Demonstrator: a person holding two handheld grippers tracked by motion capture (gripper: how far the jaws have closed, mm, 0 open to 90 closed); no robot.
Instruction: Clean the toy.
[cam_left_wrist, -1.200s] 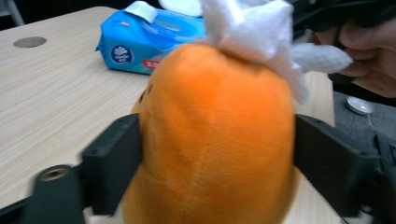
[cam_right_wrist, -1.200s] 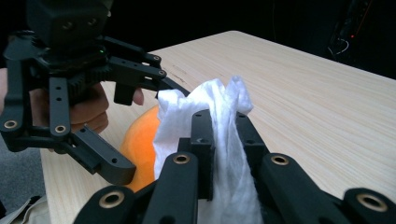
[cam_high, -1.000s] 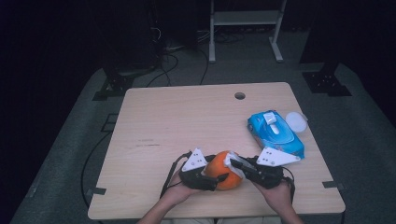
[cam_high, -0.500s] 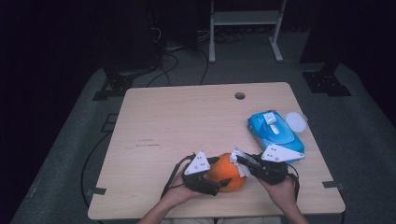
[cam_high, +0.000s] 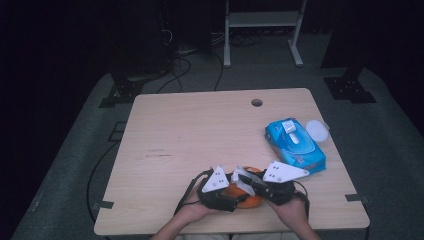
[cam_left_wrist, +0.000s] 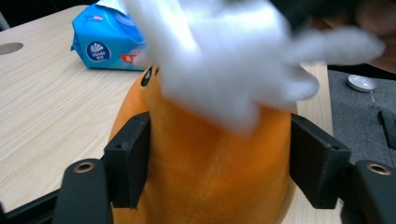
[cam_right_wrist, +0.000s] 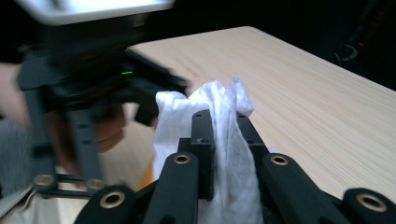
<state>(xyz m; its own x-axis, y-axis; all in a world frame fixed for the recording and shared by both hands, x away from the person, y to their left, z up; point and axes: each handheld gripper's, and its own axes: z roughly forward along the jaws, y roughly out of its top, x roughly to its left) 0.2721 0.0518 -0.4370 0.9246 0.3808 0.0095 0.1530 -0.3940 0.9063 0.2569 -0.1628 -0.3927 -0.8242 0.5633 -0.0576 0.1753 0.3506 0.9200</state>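
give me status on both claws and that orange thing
Left claw shut on orange thing. Right claw shut on white wipe, wipe on top of it. Wipes pack off to the right, nothing in the way.

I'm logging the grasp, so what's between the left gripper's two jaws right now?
An orange object sits between the left gripper's jaws, both pressed to its sides, with a white wipe on top, in the left gripper view.

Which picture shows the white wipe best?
The right gripper view: the white wipe is sharp there, pinched between the black jaws. The left gripper view shows it blurred over the orange thing; the high view shows a small scrap.
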